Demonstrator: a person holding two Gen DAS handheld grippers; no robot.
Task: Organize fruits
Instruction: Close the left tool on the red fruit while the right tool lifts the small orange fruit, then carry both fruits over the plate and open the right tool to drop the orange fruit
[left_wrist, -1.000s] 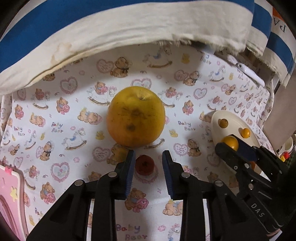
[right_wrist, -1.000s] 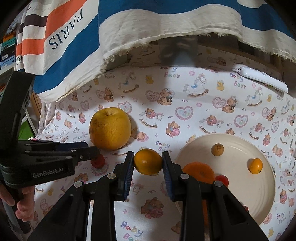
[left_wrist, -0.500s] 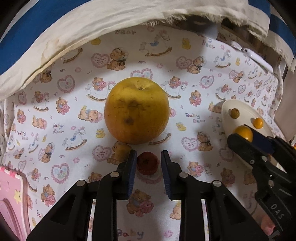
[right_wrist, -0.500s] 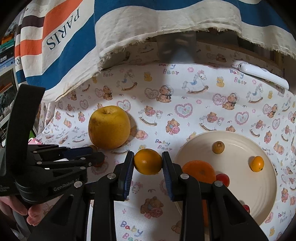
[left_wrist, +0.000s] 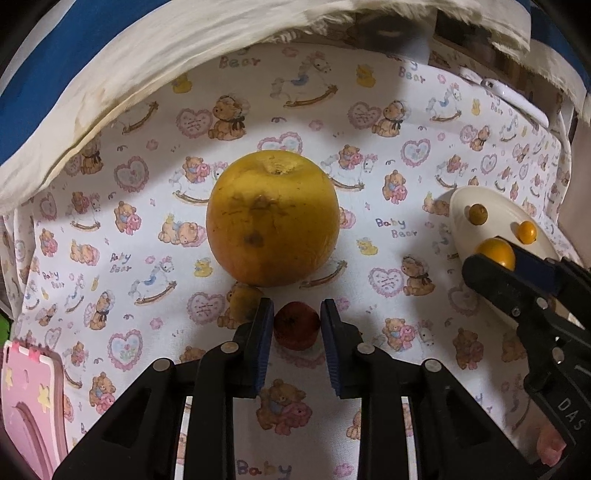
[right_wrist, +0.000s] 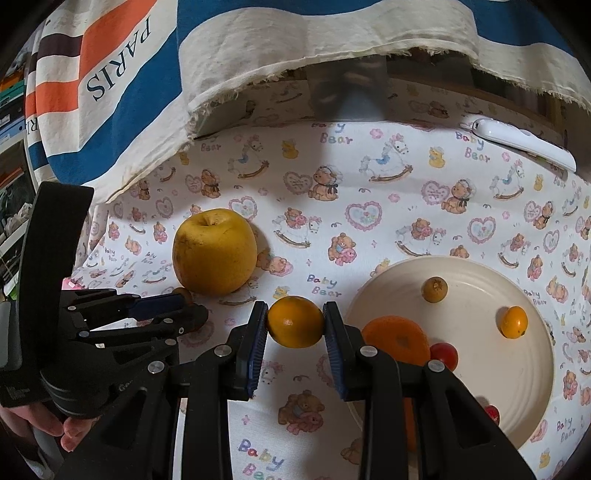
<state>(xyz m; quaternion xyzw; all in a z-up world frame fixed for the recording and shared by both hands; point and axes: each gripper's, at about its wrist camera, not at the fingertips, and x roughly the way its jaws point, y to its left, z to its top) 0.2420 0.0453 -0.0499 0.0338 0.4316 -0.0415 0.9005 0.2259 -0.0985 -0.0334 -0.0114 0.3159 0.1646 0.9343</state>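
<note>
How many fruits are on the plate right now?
5 visible on the plate: brownish fruit, small orange one, big orange, two red ones. Gripper may hide more.

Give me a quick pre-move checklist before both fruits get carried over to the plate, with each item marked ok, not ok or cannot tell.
1. Right gripper shut on the small orange fruit, both fingers pressing its sides: ok.
2. Left gripper closed around the small red fruit: ok, though whether the fingers grip firmly, cannot tell.
3. Red fruit lifted off the cloth: cannot tell.
4. Bare space on the plate for two more fruits: ok.
5. Large yellow fruit clear of the left fingers: ok, just ahead, apart.
6. Path to the plate for the left gripper: not ok, the right gripper stands between.
</note>
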